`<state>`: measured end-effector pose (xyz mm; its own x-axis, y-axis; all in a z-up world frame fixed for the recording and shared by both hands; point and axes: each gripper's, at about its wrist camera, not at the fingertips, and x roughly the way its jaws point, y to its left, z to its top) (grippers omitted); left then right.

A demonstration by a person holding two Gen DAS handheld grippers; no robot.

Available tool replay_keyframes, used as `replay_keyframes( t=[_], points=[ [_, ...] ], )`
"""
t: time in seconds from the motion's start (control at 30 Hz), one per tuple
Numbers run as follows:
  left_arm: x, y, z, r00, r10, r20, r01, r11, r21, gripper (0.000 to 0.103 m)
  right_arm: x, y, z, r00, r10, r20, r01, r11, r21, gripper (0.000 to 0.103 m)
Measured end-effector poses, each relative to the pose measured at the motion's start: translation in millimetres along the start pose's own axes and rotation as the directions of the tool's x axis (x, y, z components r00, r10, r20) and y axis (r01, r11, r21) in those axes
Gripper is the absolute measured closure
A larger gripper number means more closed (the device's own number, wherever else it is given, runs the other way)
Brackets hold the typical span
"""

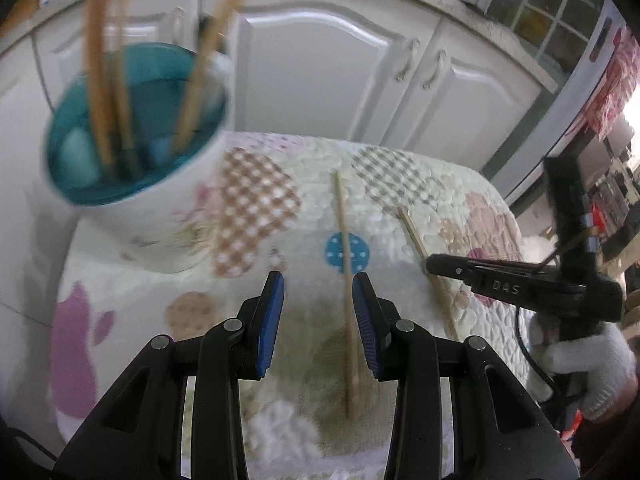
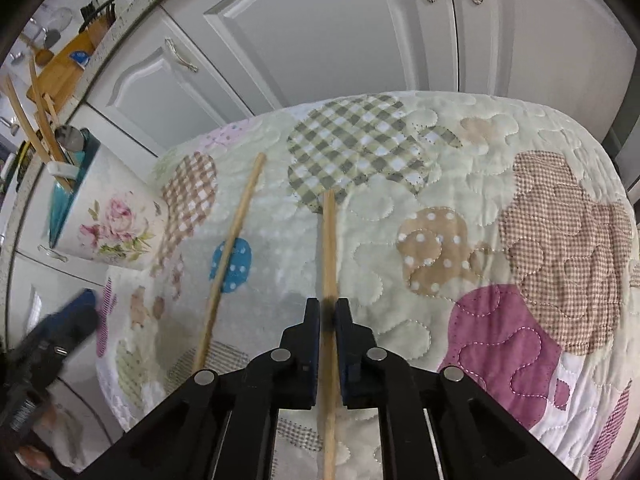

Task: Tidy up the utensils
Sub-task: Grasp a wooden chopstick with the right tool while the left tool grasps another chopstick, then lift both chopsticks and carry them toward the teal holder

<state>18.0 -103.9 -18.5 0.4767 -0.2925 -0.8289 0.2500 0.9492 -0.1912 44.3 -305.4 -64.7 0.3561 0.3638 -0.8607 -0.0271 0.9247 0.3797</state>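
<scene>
Fingers of the right gripper (image 2: 328, 312) are being pressed shut on one pale wooden chopstick (image 2: 329, 240), while the left gripper (image 1: 318, 312) is being held open, empty, beside the other wooden chopstick (image 1: 347, 264) on the patchwork quilted cloth (image 2: 500, 208). Several sticks are already being kept upright in the floral white holder with the teal inside (image 1: 160, 216), so two are judged left.

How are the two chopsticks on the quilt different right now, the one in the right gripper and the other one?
The right chopstick is clamped between the shut right gripper; the left chopstick lies free on the quilt, between the open left gripper fingers, untouched. The left chopstick crosses the blue dotted patch; the right one does not. Both are plain, light wood and alike in length.
</scene>
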Motion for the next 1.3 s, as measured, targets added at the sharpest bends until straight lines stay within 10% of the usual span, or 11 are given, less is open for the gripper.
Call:
replay_keyframes(
  t=[0.7,0.9,1.07,1.3],
  points=[
    [107.1,-39.4,62.7,0.990,0.111,-0.092,-0.108,0.994,0.037,0.068,10.9,-27.1,40.0,0.999,0.001,-0.033,-0.003,0.998,-0.056,0.097],
    [129.8,-44.6,75.6,0.982,0.157,-0.104,-0.152,0.987,0.055,0.068,12.7,-32.0,45.6,1.000,-0.005,-0.025,0.004,0.999,-0.034,0.079],
    [127.5,-40.8,77.2,0.991,0.074,-0.108,-0.070,0.997,0.044,0.097,20.9,-22.4,54.2,0.999,-0.037,0.001,0.037,0.996,-0.085,0.093],
    [61.3,-23.9,58.9,0.992,-0.112,-0.062,0.111,0.994,-0.023,0.100,-8.8,-21.7,49.0,0.999,-0.001,0.042,0.004,0.997,-0.079,0.097]
  ],
)
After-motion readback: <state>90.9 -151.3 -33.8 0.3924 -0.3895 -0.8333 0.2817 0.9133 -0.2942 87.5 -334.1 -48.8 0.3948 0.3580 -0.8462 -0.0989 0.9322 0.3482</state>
